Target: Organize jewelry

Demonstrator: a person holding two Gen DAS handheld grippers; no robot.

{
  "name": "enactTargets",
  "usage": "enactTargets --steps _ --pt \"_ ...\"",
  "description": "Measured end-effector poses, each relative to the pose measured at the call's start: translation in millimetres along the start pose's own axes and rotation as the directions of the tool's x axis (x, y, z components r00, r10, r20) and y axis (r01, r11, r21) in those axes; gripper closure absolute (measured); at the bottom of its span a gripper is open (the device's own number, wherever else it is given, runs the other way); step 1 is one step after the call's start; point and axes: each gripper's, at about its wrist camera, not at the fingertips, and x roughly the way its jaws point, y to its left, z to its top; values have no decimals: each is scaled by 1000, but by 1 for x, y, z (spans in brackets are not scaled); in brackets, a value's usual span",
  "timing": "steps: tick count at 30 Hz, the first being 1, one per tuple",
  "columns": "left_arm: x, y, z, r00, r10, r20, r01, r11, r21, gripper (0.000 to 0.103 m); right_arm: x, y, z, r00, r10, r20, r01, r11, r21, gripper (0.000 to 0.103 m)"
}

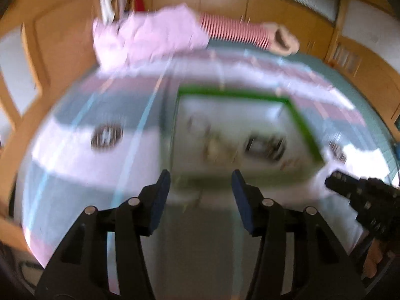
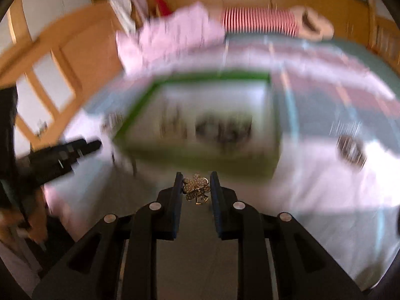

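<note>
Both views are blurred by motion. A green-rimmed jewelry box (image 1: 240, 135) lies open on a checked bedspread, with small pieces inside that I cannot make out. My left gripper (image 1: 201, 182) hangs open just short of the box's near edge, with nothing between its fingers. In the right wrist view the same box (image 2: 205, 122) lies ahead. My right gripper (image 2: 196, 187) is shut on a sparkly clover-shaped brooch (image 2: 196, 183) with gold pieces hanging below it. The right gripper (image 1: 350, 187) also shows at the right edge of the left wrist view, and the left gripper (image 2: 70, 152) at the left of the right wrist view.
A pink garment (image 1: 147, 37) and a red-striped one (image 1: 235, 31) lie at the far side of the bed. A dark round patch (image 1: 107, 135) sits on the bedspread left of the box. Wooden cabinets (image 1: 275, 7) line the wall behind.
</note>
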Motion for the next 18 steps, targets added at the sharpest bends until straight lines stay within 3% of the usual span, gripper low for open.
enactTargets --steps 2,5,7,9,10,12,18 --pt "21 15 -19 998 0 -58 -3 999 -47 52 27 -2 -22 997 10 -81 -8 1000 27 81" --pt "44 28 -35 994 -15 -113 3 995 -102 50 49 2 -35 992 0 -126 3 1000 19 81" --pt "55 27 -36 993 -6 -120 -5 996 -91 37 57 5 -38 991 -9 -133 10 1000 9 81" --pt "60 23 -37 993 5 -116 -14 997 -82 30 57 7 -36 993 -16 -114 15 1000 -8 80" --pt "66 22 -36 993 5 -121 -15 996 -86 29 56 8 -35 994 -22 -105 21 1000 -13 78" --pt "73 21 -37 990 -8 -138 -6 995 -101 28 52 4 -34 995 -28 -92 28 1000 -6 53" --pt "91 11 -27 989 -12 -148 -7 992 -129 22 48 -7 -34 996 -22 -82 25 999 32 52"
